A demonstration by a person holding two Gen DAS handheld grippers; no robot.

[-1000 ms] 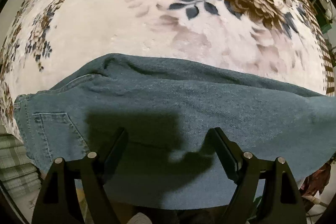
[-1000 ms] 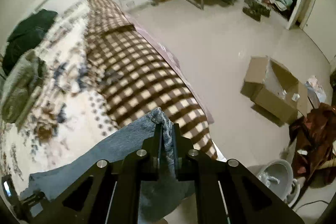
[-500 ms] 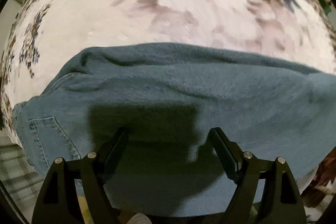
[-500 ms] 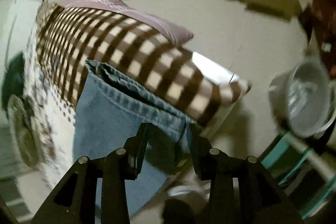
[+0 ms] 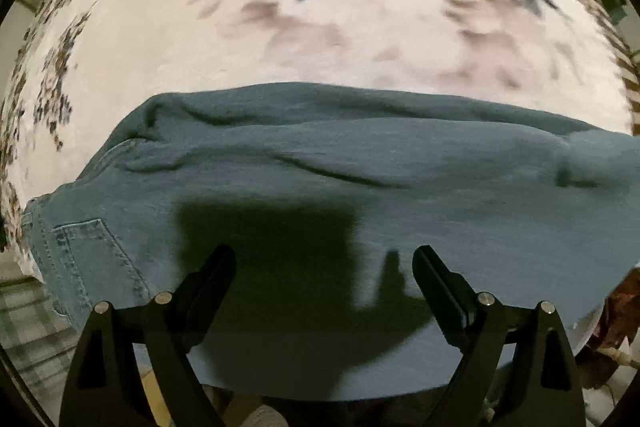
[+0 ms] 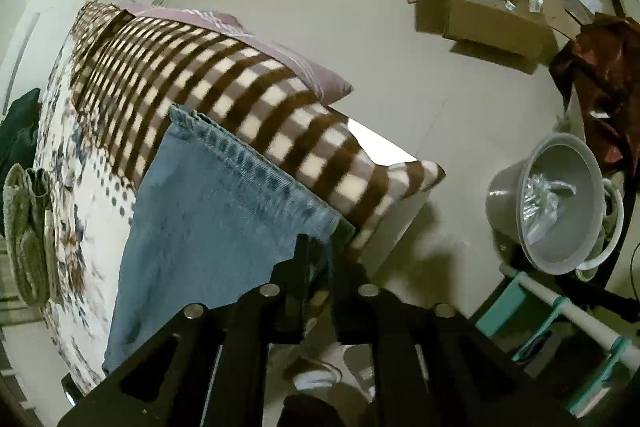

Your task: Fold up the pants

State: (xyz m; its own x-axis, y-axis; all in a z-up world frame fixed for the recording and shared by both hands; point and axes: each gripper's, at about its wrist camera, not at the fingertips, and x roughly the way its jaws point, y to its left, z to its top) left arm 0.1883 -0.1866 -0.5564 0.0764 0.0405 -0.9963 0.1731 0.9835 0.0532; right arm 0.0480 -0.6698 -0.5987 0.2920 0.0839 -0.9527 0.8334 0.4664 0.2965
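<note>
Blue denim pants [image 5: 360, 179] lie across a floral blanket on a bed, back pocket at the left. My left gripper [image 5: 324, 267] is open and empty, its fingers hovering just over the near part of the denim. In the right wrist view the pants' leg end [image 6: 208, 211] with its stitched hem lies on the bed near the corner. My right gripper [image 6: 322, 247] is shut on the near corner of that hem.
A floral blanket [image 5: 320, 39] covers the bed, with a brown checked blanket [image 6: 224, 83] along its edge. On the floor are a cardboard box [image 6: 480, 7], a grey basin [image 6: 560, 199] and a teal rack [image 6: 568, 327]. Folded greenish cloth [image 6: 24, 223] lies on the bed.
The right gripper opened after the first frame and has now closed on the hem corner. The left gripper drifted slightly closer over the pants, still open.
</note>
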